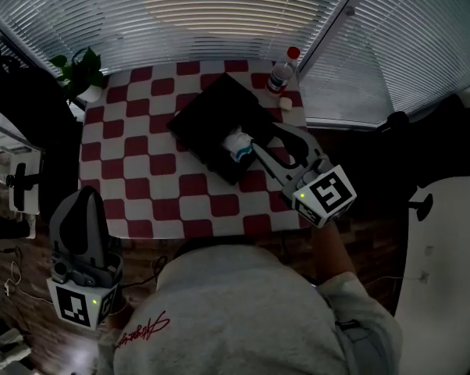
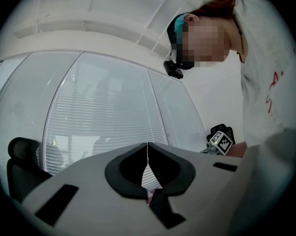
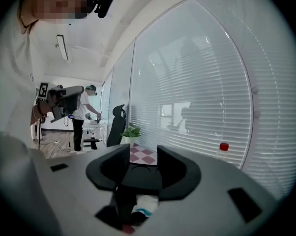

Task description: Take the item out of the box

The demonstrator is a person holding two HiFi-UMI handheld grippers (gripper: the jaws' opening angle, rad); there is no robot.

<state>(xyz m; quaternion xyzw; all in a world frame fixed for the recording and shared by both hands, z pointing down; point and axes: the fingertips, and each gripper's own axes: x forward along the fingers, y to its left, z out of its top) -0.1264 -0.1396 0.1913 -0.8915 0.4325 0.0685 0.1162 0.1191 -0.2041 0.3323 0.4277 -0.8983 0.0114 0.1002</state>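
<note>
An open black box (image 1: 211,114) lies on the red-and-white checked table (image 1: 141,158). Inside its near right corner sits a white item with a blue band (image 1: 236,145). My right gripper (image 1: 260,137) reaches into the box beside that item, its jaws apart and not pressing on it. In the right gripper view the open right gripper (image 3: 143,154) shows a clear gap, and the white item (image 3: 144,204) lies low behind the jaws. My left gripper (image 1: 85,195) hangs off the table's near left corner. In its own view the left gripper (image 2: 147,149) is shut with nothing in it.
A red-capped water bottle (image 1: 282,73) and a small white object (image 1: 284,102) stand at the table's far right corner. A potted plant (image 1: 83,73) is at the far left corner. Window blinds run behind the table. A person (image 3: 81,117) stands far off.
</note>
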